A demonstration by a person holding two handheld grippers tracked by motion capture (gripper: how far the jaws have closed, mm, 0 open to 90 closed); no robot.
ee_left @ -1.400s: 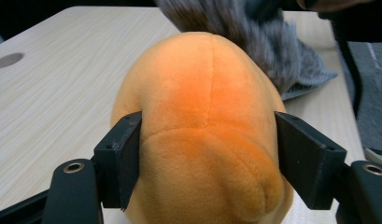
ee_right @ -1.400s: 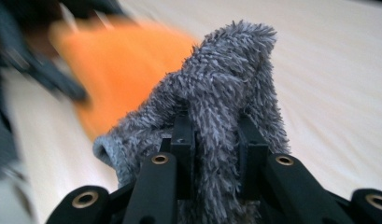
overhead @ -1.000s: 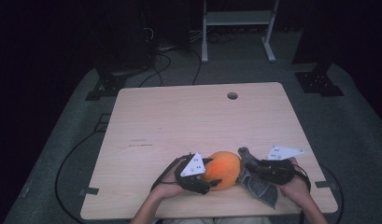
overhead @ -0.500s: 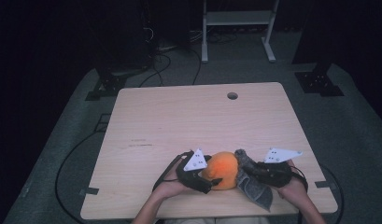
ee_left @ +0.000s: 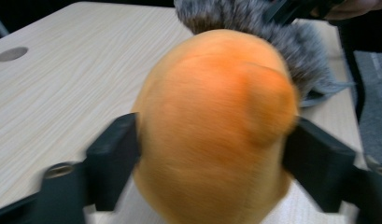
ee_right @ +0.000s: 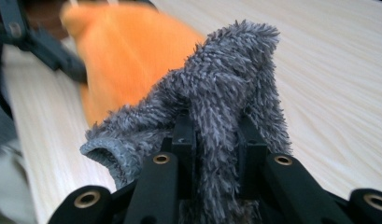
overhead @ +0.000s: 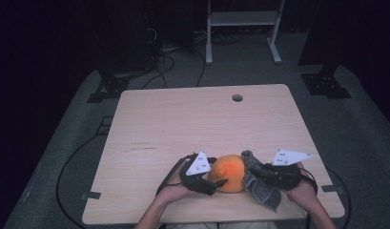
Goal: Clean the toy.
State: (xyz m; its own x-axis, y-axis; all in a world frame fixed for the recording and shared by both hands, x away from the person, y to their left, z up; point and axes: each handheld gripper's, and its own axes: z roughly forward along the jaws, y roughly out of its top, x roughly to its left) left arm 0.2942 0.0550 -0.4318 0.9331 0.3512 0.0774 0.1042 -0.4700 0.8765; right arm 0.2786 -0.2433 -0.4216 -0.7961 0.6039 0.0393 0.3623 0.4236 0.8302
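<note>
Left gripper view: left gripper (ee_left: 212, 154) clamped on orange plush ball (ee_left: 212, 126), one black jaw pressed into each flank, jaws held partway apart by the ball's width after a slight widening and easing-back within the last moment. Ball soft and slightly blurred, bulging forward between the jaws. Grey fuzzy cloth (ee_left: 272, 28) touching the ball's far side. Pale wooden table (ee_left: 62, 84) beneath, with a round cable hole (ee_left: 11, 53) toward the far left corner.

Right gripper view: right gripper (ee_right: 215, 135) pinched tight on the grey fuzzy cloth (ee_right: 226, 84), jaws nearly together with a fold of pile standing up between them and a hemmed edge drooping to the left. Orange plush ball (ee_right: 128, 51) just behind the cloth, in contact with it. Other gripper's black jaw against the ball at upper left.

High view: left gripper (overhead: 216, 179) and right gripper (overhead: 252, 167) facing each other near the table's (overhead: 183, 124) front edge, ball (overhead: 229, 171) between them, cloth (overhead: 261, 188) hanging from the right gripper down to the tabletop beside the ball. Person's hands behind both grippers, forearms entering from the bottom. Cables trailing off the front edge; dark floor and a white metal stand (overhead: 242, 19) beyond the table.
</note>
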